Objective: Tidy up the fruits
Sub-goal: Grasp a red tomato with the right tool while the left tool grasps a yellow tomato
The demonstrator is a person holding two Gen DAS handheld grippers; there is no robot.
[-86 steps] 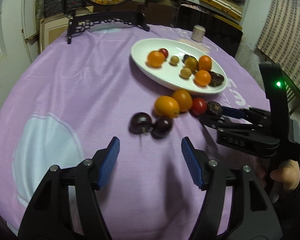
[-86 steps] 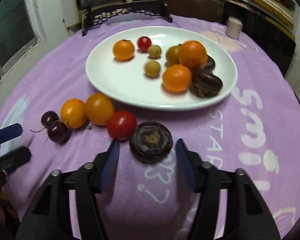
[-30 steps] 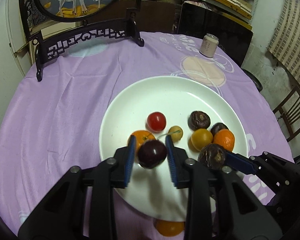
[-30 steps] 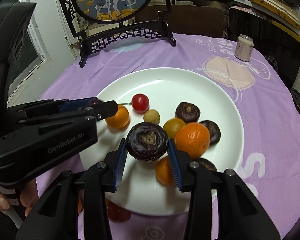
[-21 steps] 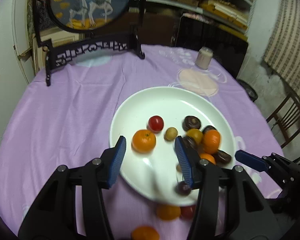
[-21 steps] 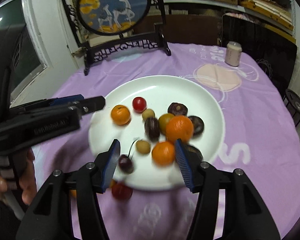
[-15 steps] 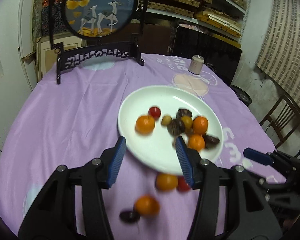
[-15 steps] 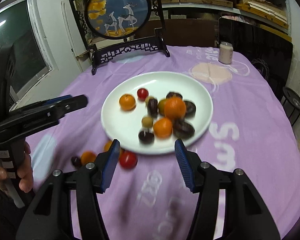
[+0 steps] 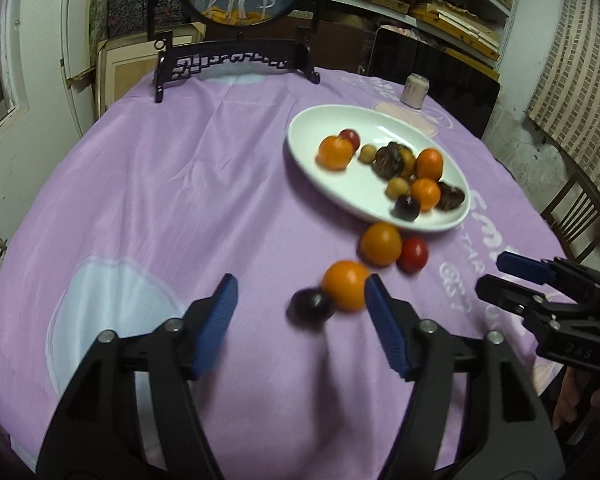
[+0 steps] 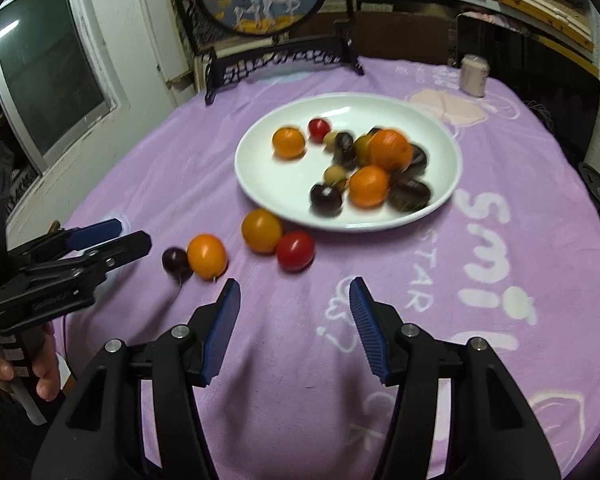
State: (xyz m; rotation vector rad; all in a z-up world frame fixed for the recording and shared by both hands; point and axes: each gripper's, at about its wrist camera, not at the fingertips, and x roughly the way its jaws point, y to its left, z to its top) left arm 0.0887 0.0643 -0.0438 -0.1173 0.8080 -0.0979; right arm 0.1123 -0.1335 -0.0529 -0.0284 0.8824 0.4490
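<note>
A white plate (image 9: 312, 136) (image 10: 268, 184) on the purple tablecloth holds several fruits: oranges, a red tomato, dark cherries and chestnut-like pieces. On the cloth in front of it lie a dark cherry (image 9: 310, 306) (image 10: 175, 260), two orange fruits (image 9: 346, 286) (image 9: 381, 244) (image 10: 207, 255) (image 10: 261, 230) and a red tomato (image 9: 412, 255) (image 10: 295, 251). My left gripper (image 9: 298, 300) (image 10: 100, 236) is open and empty, its jaws on either side of the cherry and nearest orange. My right gripper (image 10: 294, 304) (image 9: 500, 270) is open and empty, just short of the red tomato.
A black carved stand with a round painted panel (image 9: 240, 60) (image 10: 284, 60) stands at the table's far edge. A small pale cup (image 9: 414, 90) (image 10: 474, 74) sits at the far right. A wooden chair (image 9: 576, 208) is beyond the right table edge.
Both grippers let go of their fruits over the plate, a cherry and a dark chestnut-like piece, then opened. They have pulled back and down toward the loose fruits.
</note>
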